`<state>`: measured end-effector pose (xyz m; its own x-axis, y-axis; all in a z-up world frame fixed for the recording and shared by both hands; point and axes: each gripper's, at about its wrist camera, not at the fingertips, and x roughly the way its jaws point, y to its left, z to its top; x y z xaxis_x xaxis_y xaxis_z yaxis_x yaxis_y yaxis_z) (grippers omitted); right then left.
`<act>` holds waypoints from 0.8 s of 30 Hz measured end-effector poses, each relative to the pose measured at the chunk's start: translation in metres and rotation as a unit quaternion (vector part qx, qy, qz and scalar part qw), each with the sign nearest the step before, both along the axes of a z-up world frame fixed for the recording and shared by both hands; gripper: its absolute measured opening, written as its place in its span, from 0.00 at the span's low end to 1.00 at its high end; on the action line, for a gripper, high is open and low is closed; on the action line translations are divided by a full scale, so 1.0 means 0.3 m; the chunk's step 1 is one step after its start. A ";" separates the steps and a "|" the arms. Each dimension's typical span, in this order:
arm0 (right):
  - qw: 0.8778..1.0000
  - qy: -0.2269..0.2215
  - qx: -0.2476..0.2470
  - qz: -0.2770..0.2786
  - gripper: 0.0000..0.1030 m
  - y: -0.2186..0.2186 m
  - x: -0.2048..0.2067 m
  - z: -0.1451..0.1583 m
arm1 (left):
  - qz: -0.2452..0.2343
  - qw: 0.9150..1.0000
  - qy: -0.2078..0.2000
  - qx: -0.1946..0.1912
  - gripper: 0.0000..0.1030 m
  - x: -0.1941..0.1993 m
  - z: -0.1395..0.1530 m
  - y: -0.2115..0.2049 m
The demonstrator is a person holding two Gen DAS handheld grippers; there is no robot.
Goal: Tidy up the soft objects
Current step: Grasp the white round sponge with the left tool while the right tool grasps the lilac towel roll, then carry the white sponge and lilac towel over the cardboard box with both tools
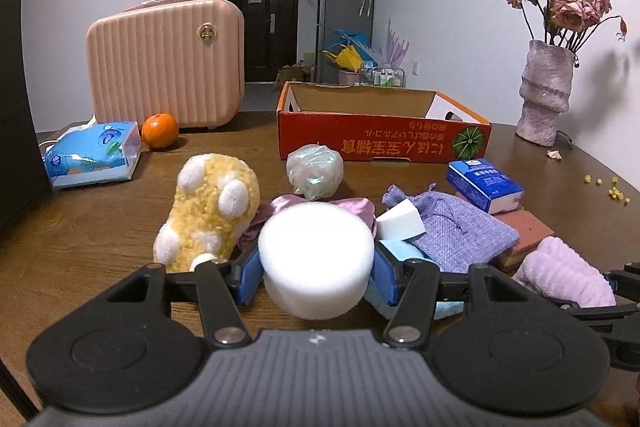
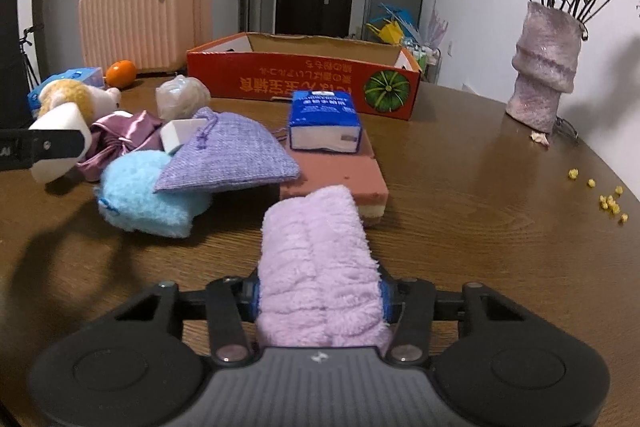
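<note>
Two grippers are each closed on something soft. The left gripper [image 1: 316, 267] has its jaws pressed against the sides of a round white sponge [image 1: 316, 259], held above the worktop [image 1: 100, 227]. The right gripper [image 2: 320, 301] has its jaws squeezed onto a rolled lilac towel [image 2: 316, 267], whose far end points away over the wood.

Just past the white sponge lies a heap: a pink satin cloth [image 1: 280, 205], a yellow plush toy [image 1: 212, 215] to its left, a white wedge sponge [image 1: 400, 223], a purple knit pouch [image 1: 460, 231] and a light blue fluffy cloth [image 2: 140, 191] partly under the pouch. A clear-wrapped ball [image 1: 315, 171] sits behind the heap, between it and the box. Beyond the towel a pink layered sponge block [image 2: 340, 179] carries a blue tissue pack [image 2: 324, 121].

The red cardboard box [image 1: 380, 139], open on top, stands toward the far edge, its near wall facing the heap. Toward the far left corner are a pink suitcase [image 1: 168, 67], an orange [image 1: 160, 131] and a blue tissue packet [image 1: 92, 155]. A vase of dried roses [image 1: 544, 91] stands at the far right edge, with yellow crumbs [image 2: 608, 203] scattered near the right edge.

Bare wood lies open to the right of the sponge block and along the near edge in front of the heap.
</note>
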<state>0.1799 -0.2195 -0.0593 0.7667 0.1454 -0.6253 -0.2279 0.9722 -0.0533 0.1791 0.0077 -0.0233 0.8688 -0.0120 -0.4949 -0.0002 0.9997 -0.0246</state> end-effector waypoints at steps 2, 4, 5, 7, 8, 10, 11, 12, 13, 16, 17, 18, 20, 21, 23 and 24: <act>1.000 -0.010 0.008 0.000 0.44 -0.005 -0.010 0.011 | 0.000 1.000 -0.002 0.000 0.55 -0.001 0.000 -0.001; 1.000 -0.021 0.017 -0.005 0.43 -0.015 -0.021 0.026 | 0.000 1.000 -0.005 0.001 0.55 -0.004 0.002 -0.003; 0.999 -0.026 0.022 -0.007 0.43 -0.021 -0.025 0.034 | 0.001 1.000 -0.005 0.001 0.55 -0.005 0.002 -0.003; 0.999 -0.034 0.028 -0.011 0.43 -0.030 -0.029 0.049 | 0.002 1.000 -0.007 -0.002 0.55 -0.009 0.006 0.000; 0.999 -0.037 0.028 -0.012 0.43 -0.031 -0.031 0.056 | 0.003 1.000 -0.007 -0.006 0.55 -0.010 0.010 0.003; 0.999 -0.044 0.026 -0.013 0.43 -0.030 -0.034 0.072 | 0.002 1.000 -0.007 -0.011 0.55 -0.012 0.019 0.006; 0.998 -0.048 0.026 -0.013 0.43 -0.029 -0.035 0.081 | 0.001 1.000 -0.008 -0.013 0.55 -0.014 0.026 0.007; 0.998 -0.052 0.025 -0.012 0.43 -0.028 -0.036 0.091 | 0.000 1.000 -0.010 -0.014 0.55 -0.017 0.033 0.006; 0.998 -0.057 0.025 -0.011 0.43 -0.027 -0.037 0.102 | -0.001 1.000 -0.012 -0.015 0.55 -0.020 0.039 0.005; 0.997 -0.073 0.021 -0.008 0.43 -0.018 -0.032 0.141 | -0.002 1.000 -0.022 -0.015 0.55 -0.025 0.066 0.006; 0.997 -0.079 0.020 -0.006 0.43 -0.015 -0.029 0.155 | -0.002 1.000 -0.025 -0.015 0.55 -0.024 0.076 0.006; 0.996 -0.085 0.020 -0.005 0.43 -0.012 -0.025 0.170 | -0.002 0.999 -0.029 -0.015 0.55 -0.022 0.089 0.006; 0.995 -0.096 0.020 -0.004 0.43 -0.008 -0.014 0.197 | 0.000 0.999 -0.036 -0.015 0.55 -0.016 0.114 0.005; 0.995 -0.101 0.020 -0.003 0.43 -0.006 -0.007 0.211 | 0.001 0.999 -0.041 -0.016 0.55 -0.011 0.129 0.003; 0.994 -0.110 0.020 -0.003 0.43 -0.002 0.012 0.236 | 0.002 0.999 -0.050 -0.018 0.55 0.000 0.155 0.000; 0.993 -0.115 0.021 -0.003 0.43 0.000 0.022 0.248 | 0.001 0.998 -0.055 -0.019 0.55 0.006 0.168 -0.003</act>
